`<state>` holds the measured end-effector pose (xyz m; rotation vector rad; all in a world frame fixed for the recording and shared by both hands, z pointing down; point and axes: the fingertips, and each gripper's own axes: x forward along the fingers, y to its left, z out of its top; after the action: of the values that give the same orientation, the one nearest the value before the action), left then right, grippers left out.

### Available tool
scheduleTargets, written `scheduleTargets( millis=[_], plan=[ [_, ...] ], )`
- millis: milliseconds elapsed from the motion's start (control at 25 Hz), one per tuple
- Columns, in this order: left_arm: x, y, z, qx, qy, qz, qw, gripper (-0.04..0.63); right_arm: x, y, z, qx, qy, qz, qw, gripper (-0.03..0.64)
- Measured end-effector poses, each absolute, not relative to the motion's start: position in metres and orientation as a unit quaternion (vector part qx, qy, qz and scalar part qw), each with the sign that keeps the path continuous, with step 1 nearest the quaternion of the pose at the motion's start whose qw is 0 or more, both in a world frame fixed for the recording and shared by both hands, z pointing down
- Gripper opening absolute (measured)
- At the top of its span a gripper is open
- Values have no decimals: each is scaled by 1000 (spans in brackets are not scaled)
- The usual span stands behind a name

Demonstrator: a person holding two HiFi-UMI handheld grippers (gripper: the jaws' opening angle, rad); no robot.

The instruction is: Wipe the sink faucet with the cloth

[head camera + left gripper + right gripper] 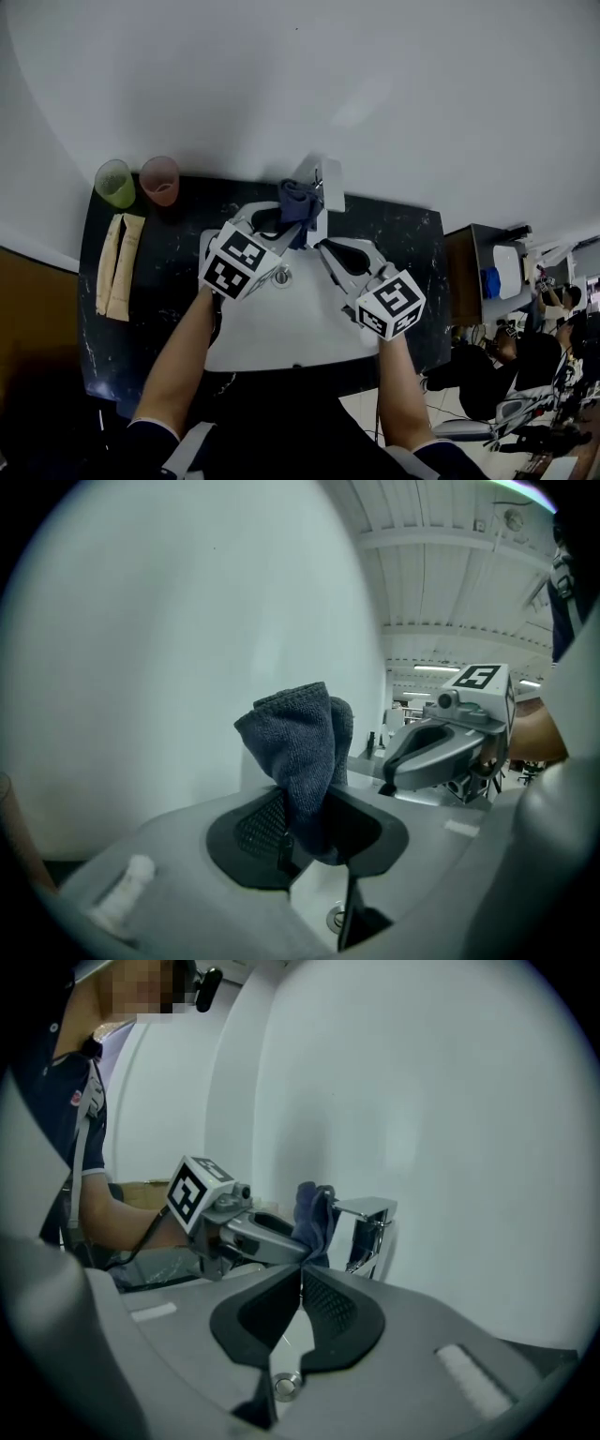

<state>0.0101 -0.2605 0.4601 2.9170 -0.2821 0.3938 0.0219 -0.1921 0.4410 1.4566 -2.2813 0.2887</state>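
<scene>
A: What about the left tool (294, 223)?
B: Pinching a dark blue cloth (298, 201). Easy to see in the left gripper view: cloth bunched up, squeezed between the 2 black pads (255, 823) and sticking out above them.
A: And the place of the cloth?
B: Top middle of the head view, right by the shiny faucet (326, 184), over the back edge of the white sink (281, 333). Touching the faucet or not, hard to tell. In the right gripper view, just left of the faucet, near the middle of the frame.
A: And the right tool (302, 1277)?
B: Pressed together, with nothing in between. Pointing up the frame toward the faucet. In the head view, just below and to the right of the cloth, apart from it.
A: Anything else on the black bench (412, 244)?
B: 2 cups in the upper left, side by side: a green cup (115, 183) and a pink cup (160, 180). Under them in the frame, 2 long tan packs (120, 264), lying next to each other.
A: Arms?
B: 2 bare arms (178, 366) coming up from the bottom edge, 1 to each tool, with dark sleeves (152, 435) at the very bottom.
A: Behind all that?
B: A plain white wall (375, 84) across the top. Down in the lower right corner, people (506, 356) at desks, small and hard to make out.
</scene>
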Motion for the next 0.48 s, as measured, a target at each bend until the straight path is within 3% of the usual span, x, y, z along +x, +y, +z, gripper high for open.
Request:
scheduleTargets(
  millis=[480],
  plan=[
    [37, -317, 470, 968, -166, 167, 84, 112, 18, -192, 440, 521, -818, 90, 224, 8]
  ],
)
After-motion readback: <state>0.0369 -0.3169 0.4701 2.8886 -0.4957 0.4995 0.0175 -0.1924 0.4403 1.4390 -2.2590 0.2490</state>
